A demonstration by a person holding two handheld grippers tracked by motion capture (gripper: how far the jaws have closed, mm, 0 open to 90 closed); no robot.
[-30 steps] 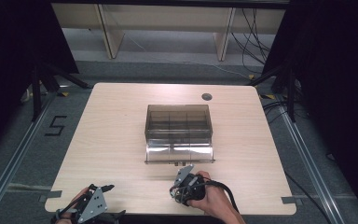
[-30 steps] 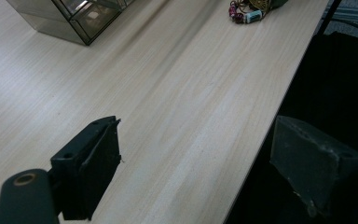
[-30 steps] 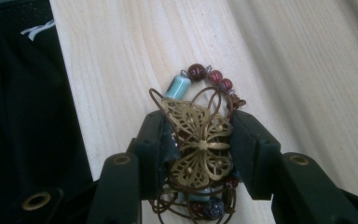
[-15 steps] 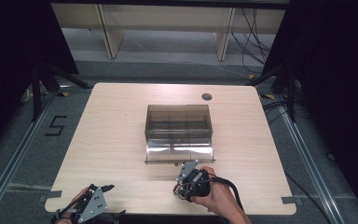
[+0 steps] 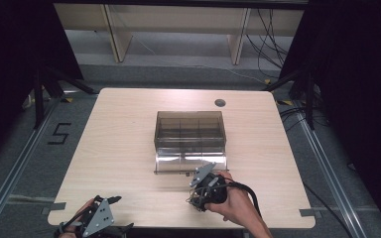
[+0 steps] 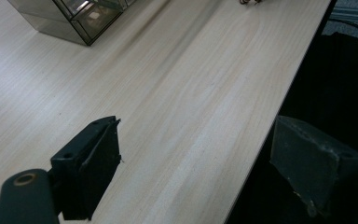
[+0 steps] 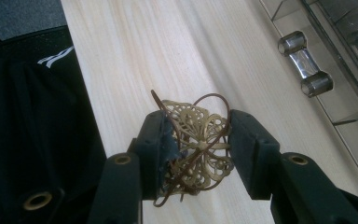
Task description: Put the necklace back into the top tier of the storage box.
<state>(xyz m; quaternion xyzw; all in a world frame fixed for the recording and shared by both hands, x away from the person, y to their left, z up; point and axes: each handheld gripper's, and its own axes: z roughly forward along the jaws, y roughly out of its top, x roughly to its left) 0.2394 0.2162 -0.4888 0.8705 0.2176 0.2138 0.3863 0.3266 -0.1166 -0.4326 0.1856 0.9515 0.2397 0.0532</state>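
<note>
Right tool [image 7: 196,140] pinching a brass filigree ornament [image 7: 198,140] above the tabletop [image 5: 124,144] near the smoky box [image 5: 190,130], ornament's lower part hidden behind jaws and tiny in the high view, left tool [image 6: 205,163] spread, empty, over the near edge, cut off below.

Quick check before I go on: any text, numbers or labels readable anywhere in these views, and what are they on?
"5": black tape mark on the floor left of the table.
White marking on dark fabric in the right gripper view: a partial graphic, no readable letters.
Clear organizer box: no label seen.
</note>
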